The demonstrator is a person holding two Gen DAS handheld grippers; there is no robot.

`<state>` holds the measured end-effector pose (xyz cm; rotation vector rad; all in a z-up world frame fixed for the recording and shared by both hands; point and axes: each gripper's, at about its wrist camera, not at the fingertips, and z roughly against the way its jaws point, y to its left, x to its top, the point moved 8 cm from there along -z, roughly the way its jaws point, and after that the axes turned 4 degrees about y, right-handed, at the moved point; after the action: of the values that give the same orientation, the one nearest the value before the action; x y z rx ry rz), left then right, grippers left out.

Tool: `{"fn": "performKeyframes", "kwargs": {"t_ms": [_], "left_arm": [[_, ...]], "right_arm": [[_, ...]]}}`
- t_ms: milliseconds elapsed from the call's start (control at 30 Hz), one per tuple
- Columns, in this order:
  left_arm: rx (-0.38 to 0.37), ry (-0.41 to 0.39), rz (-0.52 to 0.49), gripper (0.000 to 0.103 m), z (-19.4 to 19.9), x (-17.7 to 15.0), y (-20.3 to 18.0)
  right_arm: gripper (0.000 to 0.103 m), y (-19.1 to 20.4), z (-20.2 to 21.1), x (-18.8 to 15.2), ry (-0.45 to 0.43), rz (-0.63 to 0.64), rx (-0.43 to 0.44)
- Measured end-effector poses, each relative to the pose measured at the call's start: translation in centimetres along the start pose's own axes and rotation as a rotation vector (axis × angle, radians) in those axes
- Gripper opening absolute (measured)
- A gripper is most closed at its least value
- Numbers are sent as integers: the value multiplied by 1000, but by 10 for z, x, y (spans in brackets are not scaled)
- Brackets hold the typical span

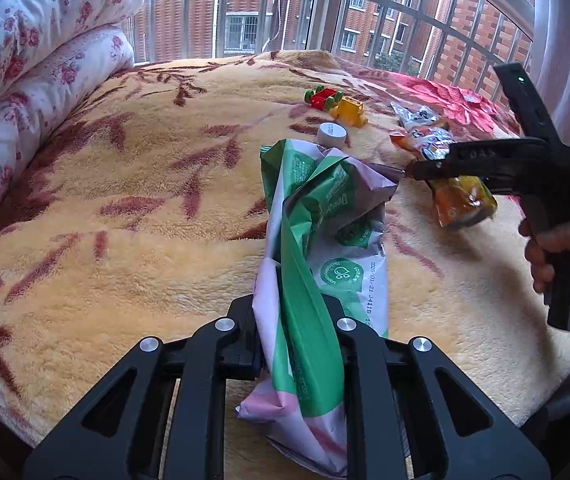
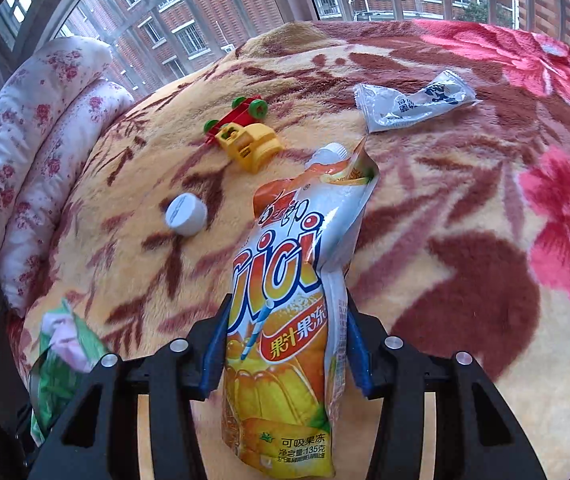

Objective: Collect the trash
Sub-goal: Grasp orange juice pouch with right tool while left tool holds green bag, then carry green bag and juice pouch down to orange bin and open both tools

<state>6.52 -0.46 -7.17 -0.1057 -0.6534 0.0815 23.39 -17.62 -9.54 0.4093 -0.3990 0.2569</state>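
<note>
My left gripper [image 1: 299, 344] is shut on a crumpled green, pink and white wrapper bag [image 1: 325, 232] and holds it above the blanket. My right gripper [image 2: 285, 344] is shut on an orange jelly drink pouch [image 2: 289, 320]; in the left wrist view it [image 1: 411, 171] shows at the right, held by a hand, with the pouch [image 1: 461, 200] beside the bag's top. A white bottle cap [image 2: 186, 214] and a silver-white wrapper [image 2: 413, 106] lie on the blanket. The green bag's edge [image 2: 65, 356] shows at lower left in the right wrist view.
A yellow and red toy vehicle [image 2: 245, 132] lies on the fleece blanket [image 1: 125, 220] covering the bed. A rolled floral quilt [image 1: 37, 68] lies along the left side. A barred window [image 1: 245, 8] stands behind the bed.
</note>
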Motion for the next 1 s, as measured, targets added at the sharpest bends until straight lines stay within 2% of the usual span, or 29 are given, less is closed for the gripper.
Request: {"fn": "performKeyframes", "kwargs": {"t_ms": [100, 267, 367, 567, 700, 833, 1000], "left_arm": [[-1, -10, 2, 15, 0, 0, 0], [0, -41, -17, 15, 0, 0, -2], [-12, -59, -30, 15, 1, -1, -2], [-47, -37, -15, 15, 0, 1, 1], [-37, -19, -37, 15, -1, 3, -2], [-41, -1, -38, 15, -1, 7, -4], [-72, 3, -42, 14, 17, 4, -6]], "right_arm": [[50, 8, 24, -22, -67, 7, 14], [50, 21, 56, -56, -165, 67, -49], [50, 30, 69, -78, -209, 82, -44], [50, 40, 84, -112, -255, 82, -30], [50, 43, 99, -128, -284, 63, 3], [50, 46, 104, -143, -296, 72, -12], [50, 45, 122, -163, -333, 47, 16]]}}
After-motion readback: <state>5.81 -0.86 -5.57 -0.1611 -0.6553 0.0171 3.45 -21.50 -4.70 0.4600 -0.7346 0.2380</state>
